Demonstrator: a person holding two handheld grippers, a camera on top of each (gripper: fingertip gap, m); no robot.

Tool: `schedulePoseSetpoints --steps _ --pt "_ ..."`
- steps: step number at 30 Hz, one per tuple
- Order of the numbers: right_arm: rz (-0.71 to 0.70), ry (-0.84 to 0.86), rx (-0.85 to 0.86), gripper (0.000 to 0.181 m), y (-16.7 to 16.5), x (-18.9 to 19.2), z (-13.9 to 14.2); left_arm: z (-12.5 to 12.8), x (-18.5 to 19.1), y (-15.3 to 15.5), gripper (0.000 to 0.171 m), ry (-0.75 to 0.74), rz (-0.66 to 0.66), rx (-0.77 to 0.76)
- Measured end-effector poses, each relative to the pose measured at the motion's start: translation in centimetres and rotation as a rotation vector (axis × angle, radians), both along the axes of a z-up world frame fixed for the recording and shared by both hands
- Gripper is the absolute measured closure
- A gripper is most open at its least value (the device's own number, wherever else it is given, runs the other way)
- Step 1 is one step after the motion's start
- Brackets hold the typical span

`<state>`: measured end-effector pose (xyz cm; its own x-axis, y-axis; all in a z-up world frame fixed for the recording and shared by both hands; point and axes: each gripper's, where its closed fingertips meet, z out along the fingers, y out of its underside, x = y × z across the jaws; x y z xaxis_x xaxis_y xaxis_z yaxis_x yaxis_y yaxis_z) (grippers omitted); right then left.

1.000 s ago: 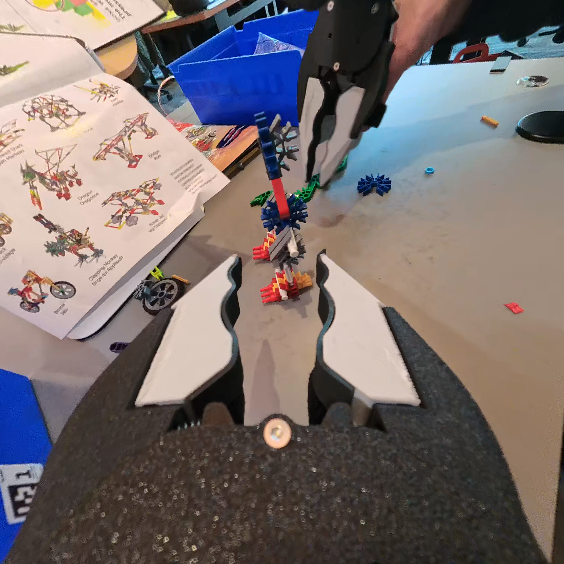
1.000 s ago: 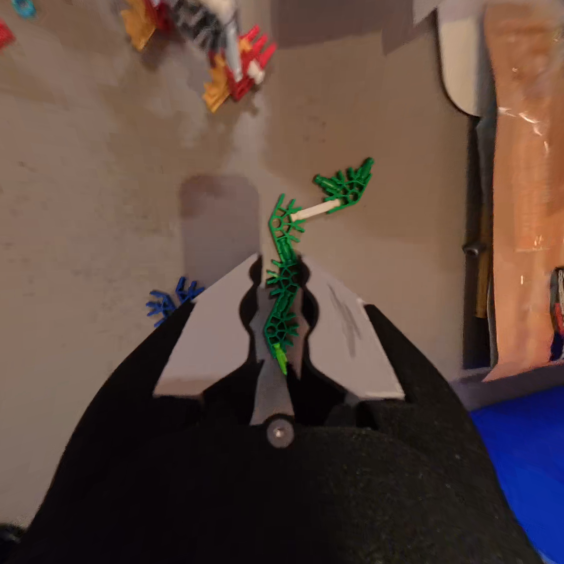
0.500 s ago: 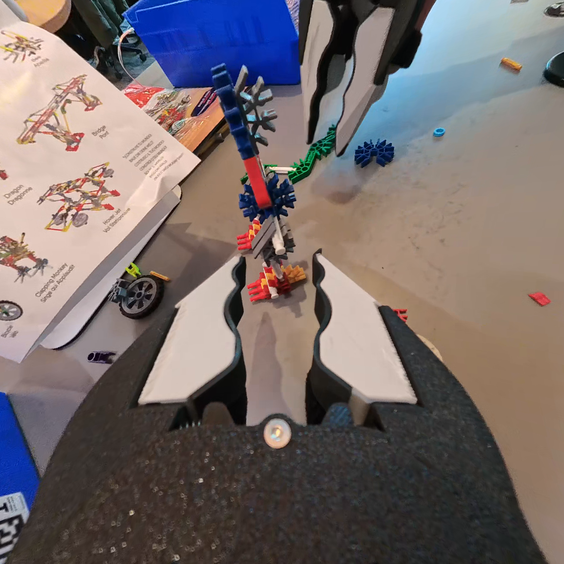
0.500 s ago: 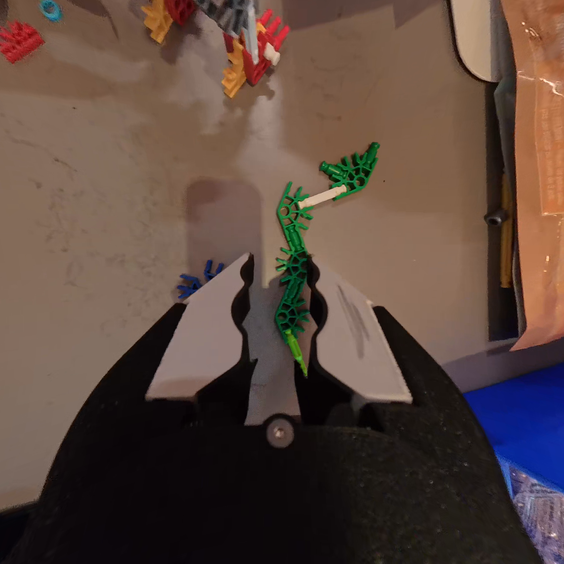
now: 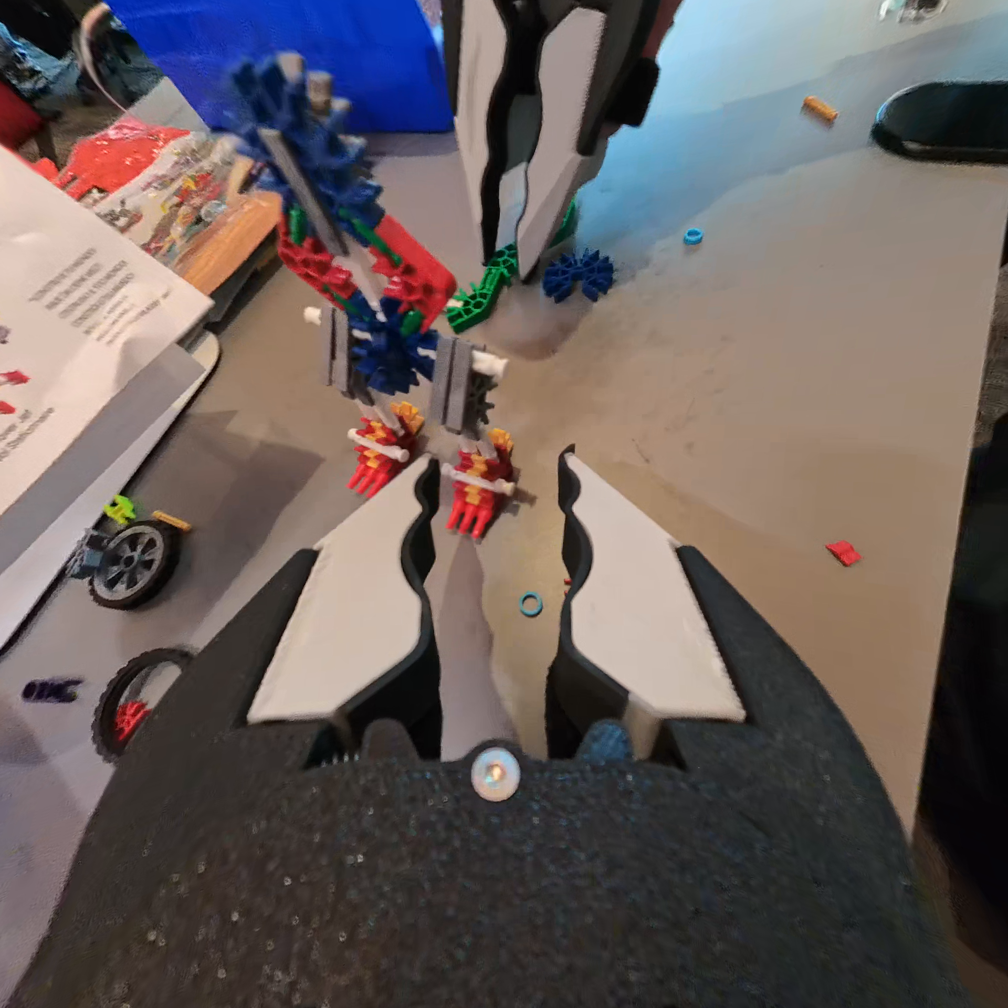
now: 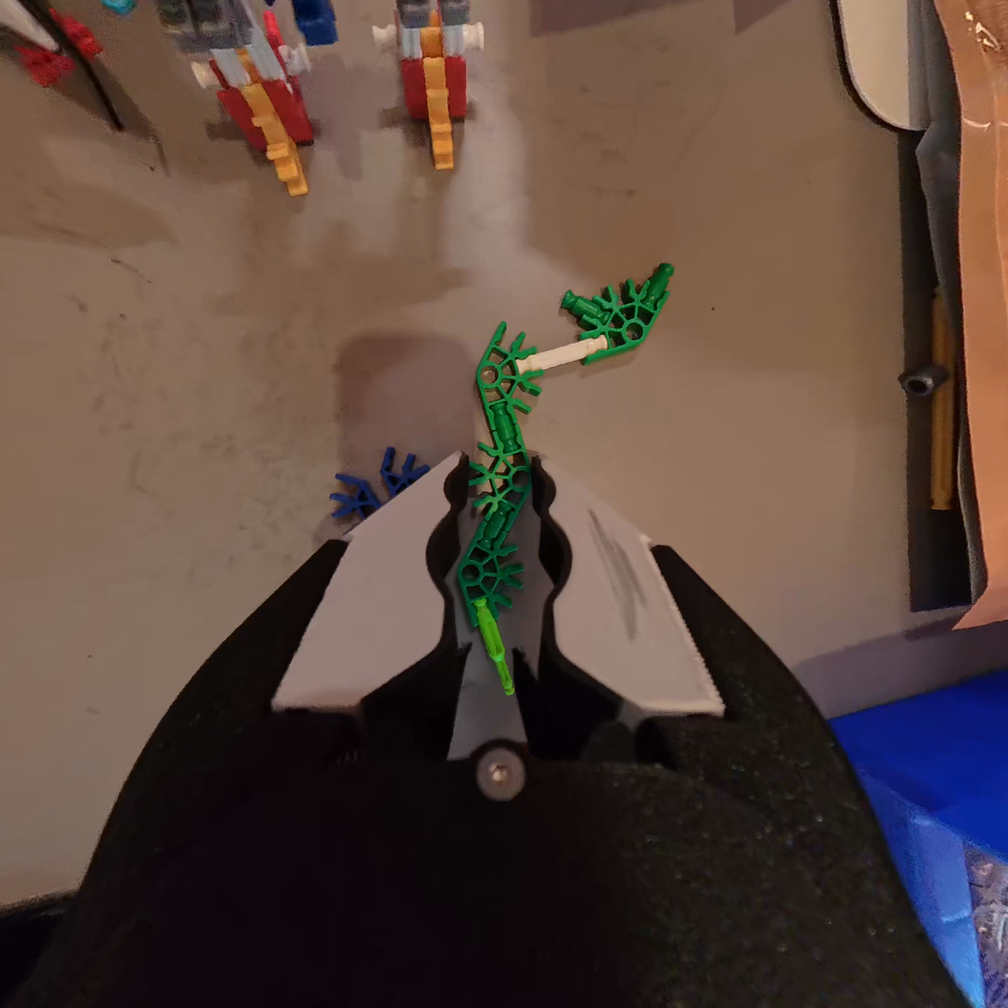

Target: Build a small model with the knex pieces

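Observation:
In the left wrist view my left gripper [image 5: 496, 463] is open just above the table. The right red and yellow foot [image 5: 477, 485] of a standing blue, grey and red construction-toy figure [image 5: 382, 349] sits between its fingertips, close to the left finger [image 5: 382, 523], with a gap on the right side. In the right wrist view my right gripper [image 6: 499, 463] is shut on a green connector chain [image 6: 502, 480] that lies flat on the table, both fingertips against one link. The right gripper [image 5: 513, 262] also shows behind the figure, pointing down at the chain [image 5: 480, 300]. The figure's feet [image 6: 262, 109] show at the top.
A blue snowflake connector [image 5: 578, 273] lies beside the right gripper. An instruction booklet [image 5: 82, 327], loose wheels [image 5: 128, 562] and a blue bin [image 5: 327, 49] are to the left and behind. A blue ring [image 5: 530, 604] and red piece [image 5: 843, 552] lie nearby. The table edge [image 5: 960, 491] runs along the right. Tip to tip, the grippers are about 15 centimeters apart.
My right gripper opened on the green chain, then closed on it again. My left gripper moved forward so the figure's right foot is now between its fingertips; the view of the figure turned.

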<state>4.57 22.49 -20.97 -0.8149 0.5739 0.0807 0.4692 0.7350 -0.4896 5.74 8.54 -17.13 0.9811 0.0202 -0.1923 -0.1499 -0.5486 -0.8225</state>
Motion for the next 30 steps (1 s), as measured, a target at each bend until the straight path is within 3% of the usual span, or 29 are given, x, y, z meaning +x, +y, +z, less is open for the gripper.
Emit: schedulePoseSetpoints --steps 4,8,15,19,25,28,30 --pt "0.013 0.049 0.005 0.159 0.4 0.8 0.9 2.1 -0.6 -1.3 0.131 -0.007 0.049 0.08" --pt "0.031 0.166 0.004 0.159 0.5 1.6 3.6 4.1 0.8 -1.4 0.133 0.007 0.044 0.139" --pt "0.113 0.44 0.076 0.159 -1.1 6.4 10.5 8.1 4.8 1.8 0.14 0.038 0.02 0.309" --pt "0.194 0.608 0.109 0.159 -4.0 10.1 13.4 9.5 6.7 3.8 0.133 -0.121 -0.002 0.453" --pt "0.298 0.769 0.273 0.159 -6.7 12.9 13.2 10.4 9.9 4.4 0.139 -0.48 -0.169 0.603" --pt "0.327 0.818 0.343 0.159 -7.5 13.1 12.3 10.0 11.1 4.2 0.162 -0.497 -0.21 0.615" --pt "0.329 0.823 0.352 0.16 -7.8 13.2 11.5 9.8 11.6 4.0 0.166 -0.486 -0.228 0.618"
